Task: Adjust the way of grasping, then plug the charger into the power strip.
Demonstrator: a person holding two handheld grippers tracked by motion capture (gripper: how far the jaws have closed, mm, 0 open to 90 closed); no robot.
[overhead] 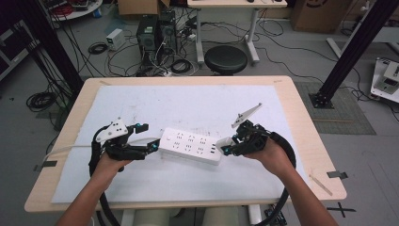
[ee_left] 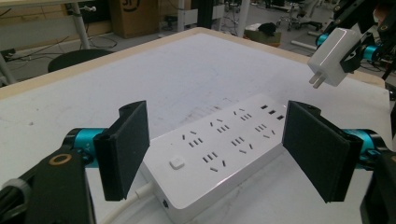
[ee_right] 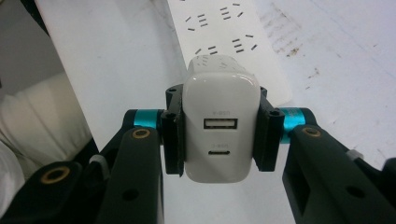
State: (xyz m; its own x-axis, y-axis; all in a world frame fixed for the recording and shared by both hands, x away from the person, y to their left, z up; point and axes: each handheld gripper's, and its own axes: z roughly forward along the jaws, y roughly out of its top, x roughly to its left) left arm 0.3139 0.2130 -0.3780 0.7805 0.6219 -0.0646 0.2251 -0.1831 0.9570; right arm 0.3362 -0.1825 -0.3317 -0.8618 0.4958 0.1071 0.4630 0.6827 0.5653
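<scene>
Desk (overhead: 291, 101) white-matted, strip (overhead: 190, 146) flat. Right hand-held gripper (ee_right: 218, 128) clenched charger (ee_right: 219, 126), left hand-held gripper (ee_left: 215, 154) spread around strip end. Likely plug-in step; next needed prong-slot alignment.

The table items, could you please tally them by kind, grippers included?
Power strip: 1
USB charger: 1, held in the right gripper
Grippers: 2, with the left gripper open around the strip's end
Total: 4
</scene>
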